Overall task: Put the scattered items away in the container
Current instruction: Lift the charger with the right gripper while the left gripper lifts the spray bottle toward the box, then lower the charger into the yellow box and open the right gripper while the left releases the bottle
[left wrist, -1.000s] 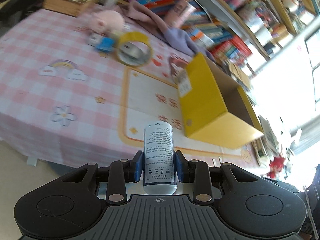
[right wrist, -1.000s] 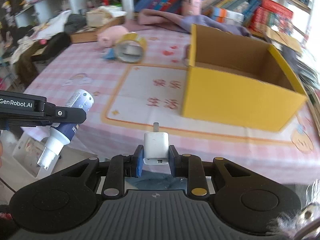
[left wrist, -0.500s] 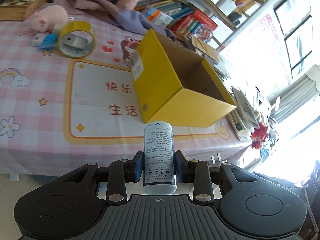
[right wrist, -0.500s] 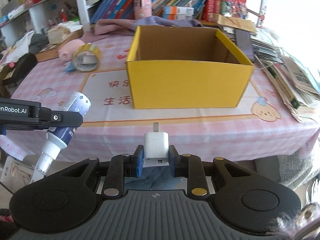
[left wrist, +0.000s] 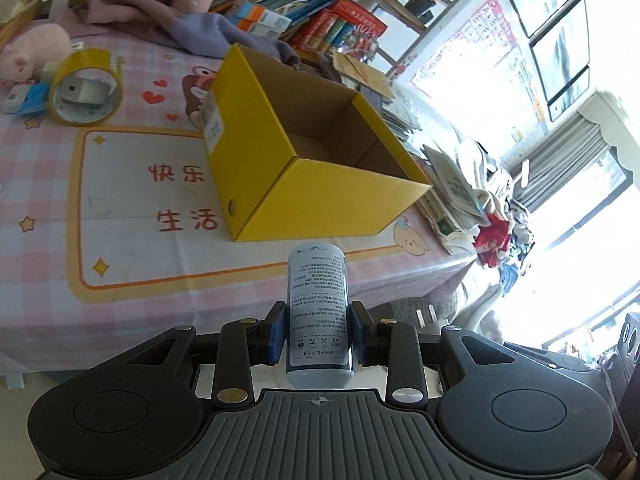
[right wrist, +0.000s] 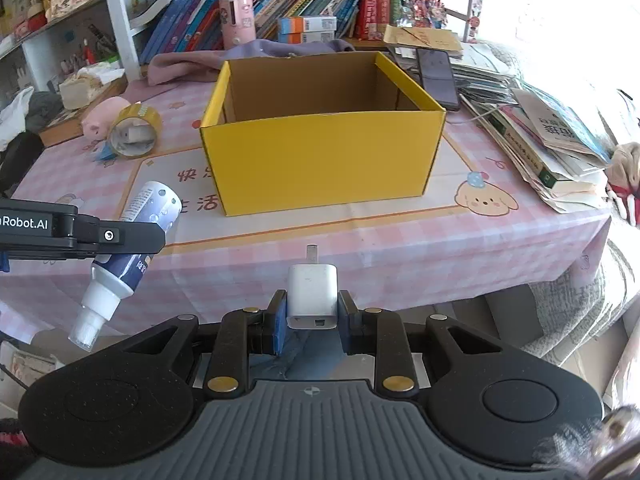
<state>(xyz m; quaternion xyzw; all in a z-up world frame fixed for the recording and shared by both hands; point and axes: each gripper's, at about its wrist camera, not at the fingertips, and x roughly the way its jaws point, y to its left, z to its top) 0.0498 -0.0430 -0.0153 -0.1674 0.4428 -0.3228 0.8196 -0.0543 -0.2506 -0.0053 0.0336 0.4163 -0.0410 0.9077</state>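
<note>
Left gripper (left wrist: 318, 334) clamped on a spray bottle (left wrist: 318, 312), blue pads pressing both sides of its printed body; in the right wrist view the bottle hangs with its white nozzle pointing down, off the near edge of the table. Right gripper (right wrist: 313, 322) clamped on a white charger (right wrist: 313, 298), single prong pointing forward. Both held short of the yellow box (right wrist: 320, 160), which stands open-topped on the pink checked tablecloth (right wrist: 400, 248); no items visible in the part of its interior that shows. Left of the box: tape roll (right wrist: 134, 134) lying on its side with a small grey-white object inside the ring, pink plush toy (right wrist: 100, 118) just behind it. Stacked books (right wrist: 552, 140) right of the box.
</note>
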